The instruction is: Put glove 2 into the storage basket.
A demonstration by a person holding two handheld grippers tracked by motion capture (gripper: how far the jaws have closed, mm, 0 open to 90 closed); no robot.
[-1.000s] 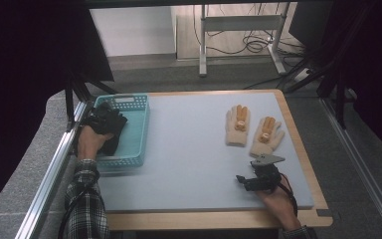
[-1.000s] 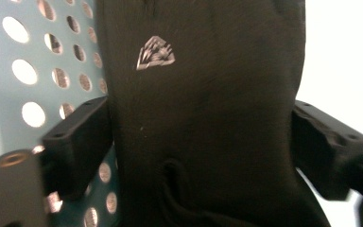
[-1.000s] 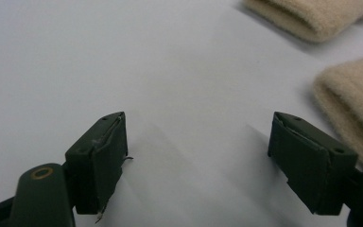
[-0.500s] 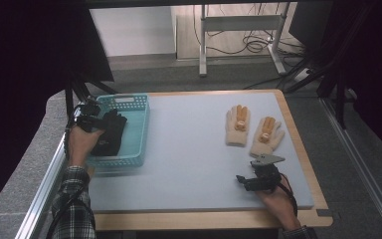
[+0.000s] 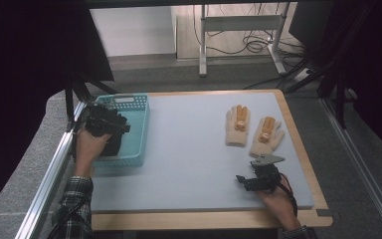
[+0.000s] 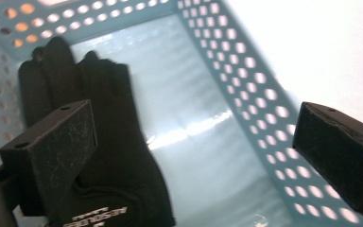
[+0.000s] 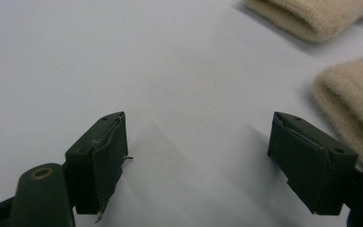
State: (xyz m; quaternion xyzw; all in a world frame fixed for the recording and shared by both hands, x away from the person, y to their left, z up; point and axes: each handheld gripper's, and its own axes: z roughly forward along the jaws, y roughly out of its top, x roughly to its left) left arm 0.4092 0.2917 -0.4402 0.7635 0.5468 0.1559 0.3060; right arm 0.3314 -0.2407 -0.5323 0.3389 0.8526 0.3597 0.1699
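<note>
Between my left gripper's fingers only the black glove lies below, hemmed by the basket wall. Ahead of my right gripper's fingers the mat is bare; beige gloves crowd the right-hand finger.

Basket at tabletop's left edge: glossy teal plastic, perforated walls, shiny smooth floor. Black glove inside: matt synthetic cloth, printed lettering at cuff. Two beige gloves near right edge: fuzzy knit. Tabletop: smooth matt grey mat, wood rim. Gripper pads: matt black, scuffed.
</note>
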